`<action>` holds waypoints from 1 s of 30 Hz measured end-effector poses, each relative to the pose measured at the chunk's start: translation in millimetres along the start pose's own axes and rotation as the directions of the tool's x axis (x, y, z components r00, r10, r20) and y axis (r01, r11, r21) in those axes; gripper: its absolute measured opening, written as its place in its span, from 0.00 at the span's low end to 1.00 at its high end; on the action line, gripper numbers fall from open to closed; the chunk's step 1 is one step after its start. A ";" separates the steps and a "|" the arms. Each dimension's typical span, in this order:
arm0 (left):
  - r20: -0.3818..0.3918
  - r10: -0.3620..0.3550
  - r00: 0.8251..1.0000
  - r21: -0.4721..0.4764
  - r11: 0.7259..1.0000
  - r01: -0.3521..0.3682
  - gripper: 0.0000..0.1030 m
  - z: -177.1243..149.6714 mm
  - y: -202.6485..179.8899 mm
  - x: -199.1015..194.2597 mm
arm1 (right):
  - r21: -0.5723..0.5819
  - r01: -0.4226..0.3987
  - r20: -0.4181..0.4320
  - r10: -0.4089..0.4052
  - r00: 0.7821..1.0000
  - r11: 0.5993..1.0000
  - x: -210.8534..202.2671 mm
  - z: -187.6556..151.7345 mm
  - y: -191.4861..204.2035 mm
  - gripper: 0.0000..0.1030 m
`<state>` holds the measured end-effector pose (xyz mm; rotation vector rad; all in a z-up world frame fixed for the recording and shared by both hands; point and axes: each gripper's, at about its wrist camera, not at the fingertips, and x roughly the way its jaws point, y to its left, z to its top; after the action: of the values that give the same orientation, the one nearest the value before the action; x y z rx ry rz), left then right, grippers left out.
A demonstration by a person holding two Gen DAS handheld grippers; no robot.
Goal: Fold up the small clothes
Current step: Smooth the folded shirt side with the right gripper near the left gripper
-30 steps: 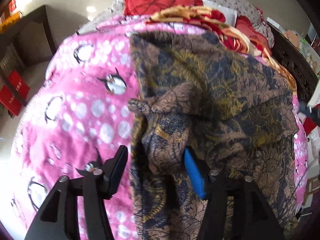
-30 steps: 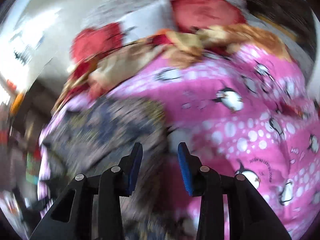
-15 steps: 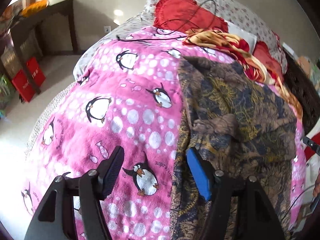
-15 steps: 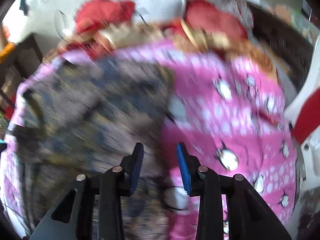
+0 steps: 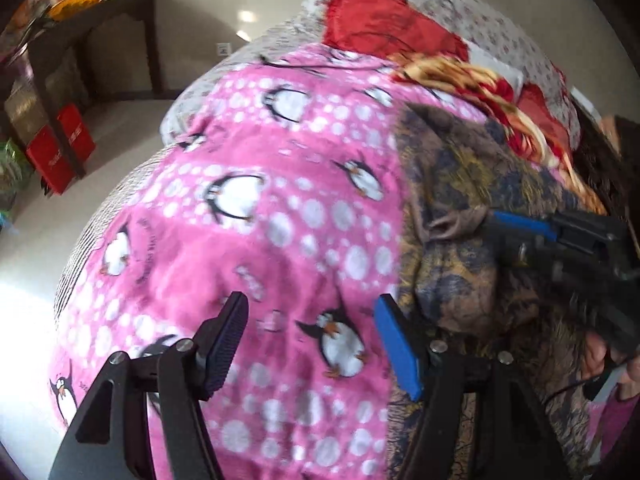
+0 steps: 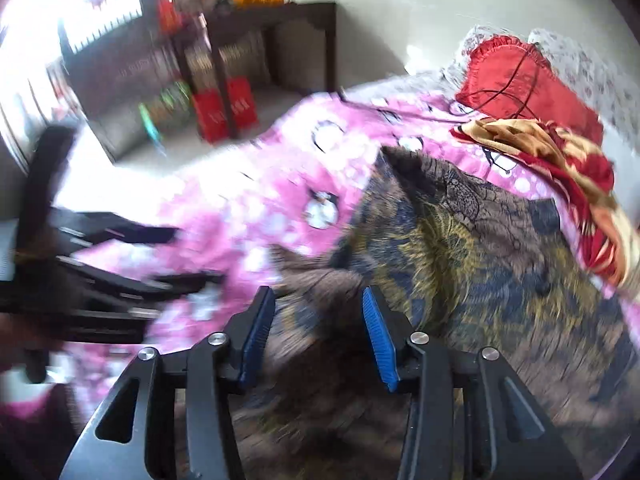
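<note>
Left of my left claw (image 5: 310,344) the pink blanket (image 5: 248,240) lies flat and bare, free to pass over. On the right the brown garment (image 5: 460,184) bunches into a raised fold, and my right claw (image 6: 316,336) hangs over it, crowding that side. At the far end a red pillow (image 5: 384,24) and a crumpled red-gold cloth (image 5: 472,80) block the way.

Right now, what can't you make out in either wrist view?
- Brown patterned garment: right wrist view, near part motion-blurred and cut off by the bottom edge; what kind of garment it is stays unclear.
- Things on the dark side table: right wrist view, blurred.
- Red boxes: left wrist view, print too small to read.
- Lettering on the pink penguin blanket: left wrist view, blurred.
</note>
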<state>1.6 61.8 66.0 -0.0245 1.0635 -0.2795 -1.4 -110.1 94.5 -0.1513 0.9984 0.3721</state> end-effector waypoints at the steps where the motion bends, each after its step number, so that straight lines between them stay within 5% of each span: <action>1: 0.008 -0.003 1.000 -0.016 1.000 0.004 0.67 1.3 4.4 -2.2 | 0.062 -0.041 0.020 0.039 0.999 0.997 -1.2 6.7 -9.9 0.03; 4: 0.042 -0.025 0.999 -0.072 0.997 0.028 0.67 7.0 13.6 -6.9 | 0.198 -0.153 0.132 0.128 0.983 0.968 -16.5 20.6 -39.8 0.03; 7: 0.042 -0.043 0.998 -0.083 0.996 0.046 0.68 14.7 6.6 -3.3 | 0.255 -0.172 0.104 0.150 0.983 0.952 12.2 31.5 -54.1 0.13; 9: 0.038 -0.073 0.997 -0.058 0.995 0.075 0.68 17.2 -4.6 -2.4 | 0.305 -0.103 0.007 0.106 0.994 0.947 32.3 25.8 -58.3 0.26; 12: 0.036 -0.076 0.996 0.003 0.997 0.076 0.69 15.2 -18.3 0.4 | 0.320 -0.075 0.058 0.059 0.997 0.944 2.1 -3.3 -72.3 0.26; 16: -0.005 -0.051 0.999 0.027 0.998 0.051 0.69 10.5 -22.6 15.8 | 0.294 0.115 0.048 -0.134 0.990 0.949 -57.6 -48.6 -115.2 0.30; 19: -0.018 -0.071 0.997 -0.015 0.997 0.071 0.69 7.5 -19.7 20.4 | 0.183 0.322 -0.046 -0.319 0.947 0.929 -90.4 -84.3 -154.0 0.39; 22: -0.016 -0.076 0.997 -0.031 0.997 0.075 0.69 7.8 -22.5 21.3 | 0.067 0.465 -0.165 -0.450 0.878 0.883 -100.9 -115.2 -187.5 0.39; 24: -0.019 -0.072 0.997 -0.029 0.997 0.071 0.69 9.9 -29.3 21.8 | 0.079 0.482 -0.185 -0.462 0.867 0.873 -99.9 -122.5 -209.8 0.39; 27: -0.020 -0.071 0.997 -0.016 0.997 0.071 0.69 12.6 -40.2 20.3 | 0.137 0.464 -0.161 -0.442 0.882 0.875 -100.6 -123.5 -229.2 0.39; 29: -0.017 -0.067 0.998 -0.001 0.998 0.067 0.69 14.2 -46.9 17.7 | 0.153 0.424 -0.180 -0.397 0.900 0.892 -86.1 -120.4 -238.6 0.24; 30: -0.015 -0.063 0.998 0.009 0.998 0.063 0.69 14.6 -49.5 16.2 | 0.148 0.426 -0.188 -0.398 0.898 0.893 -82.7 -118.5 -239.2 0.00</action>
<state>11.0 8.6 66.8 -0.0477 1.0770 -0.3425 -46.0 -386.0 89.7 -0.2210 1.1157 -0.1271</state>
